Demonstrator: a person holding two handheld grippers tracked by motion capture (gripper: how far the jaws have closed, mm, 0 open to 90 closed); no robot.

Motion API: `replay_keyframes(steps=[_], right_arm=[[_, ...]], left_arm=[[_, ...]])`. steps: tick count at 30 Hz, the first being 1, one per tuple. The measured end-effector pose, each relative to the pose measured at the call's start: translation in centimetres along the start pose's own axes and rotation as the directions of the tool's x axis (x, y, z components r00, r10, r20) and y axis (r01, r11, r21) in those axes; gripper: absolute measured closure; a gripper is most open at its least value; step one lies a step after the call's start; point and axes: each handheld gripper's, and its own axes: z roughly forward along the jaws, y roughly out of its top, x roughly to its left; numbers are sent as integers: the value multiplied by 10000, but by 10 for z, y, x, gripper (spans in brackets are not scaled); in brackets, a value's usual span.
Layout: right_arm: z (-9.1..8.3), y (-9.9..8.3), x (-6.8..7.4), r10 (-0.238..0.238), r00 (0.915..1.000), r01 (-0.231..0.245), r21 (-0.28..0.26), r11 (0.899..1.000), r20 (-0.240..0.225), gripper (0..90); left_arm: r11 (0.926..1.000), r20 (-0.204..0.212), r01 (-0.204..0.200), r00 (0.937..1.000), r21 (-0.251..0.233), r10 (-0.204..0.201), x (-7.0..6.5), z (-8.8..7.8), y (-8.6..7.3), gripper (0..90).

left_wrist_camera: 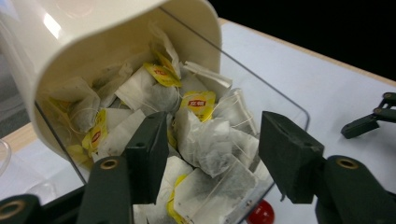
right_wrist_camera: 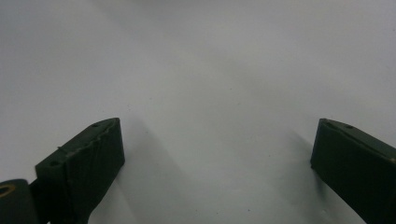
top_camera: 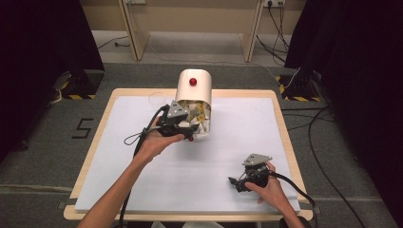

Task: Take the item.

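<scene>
While the right gripper (top_camera: 236, 182) rests near the right front of the white mat (top_camera: 142, 190), jaws spread wide with nothing between them, the left gripper (left_wrist_camera: 212, 154) farther off straddles a tea bag (left_wrist_camera: 205, 144) without pinching, inside the cream bin (top_camera: 190, 90) at the mat's far middle.

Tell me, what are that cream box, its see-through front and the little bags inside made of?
The cream box looks like glossy moulded plastic; it shows bright highlights. Its clear front flap seems acrylic or similar: transparent, thin edged. The tea bags look like matte filter paper, dark leaves showing through, with yellow paper tags.
</scene>
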Motion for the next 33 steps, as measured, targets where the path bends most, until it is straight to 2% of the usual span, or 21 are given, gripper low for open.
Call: replay_keyframes(steps=[9,11,15,16,19,25,33], right_arm=[[0,0,0,-15,10000,15,-3,10000,-5,33],[0,0,0,-18,10000,18,0,10000,-6,32],[0,0,0,-6,10000,6,3,10000,-1,32],[0,0,0,-20,10000,20,-1,10000,-5,32],[0,0,0,-8,10000,8,3,10000,-1,32],[0,0,0,-17,10000,17,-4,10000,-6,32],[0,0,0,-4,10000,4,0,10000,-7,32]], left_arm=[[9983,123,224,9997,538,-231,3,16,0,525],[9969,141,166,9997,766,-177,3,20,0,568],[9970,213,186,9996,751,-203,4,22,1,690],[9972,162,133,9998,737,-146,5,22,1,749],[9980,47,42,10000,627,-45,5,21,2,801],[9998,83,-85,9999,205,83,5,8,6,837],[9990,292,161,9995,-407,-149,14,-17,15,840]])
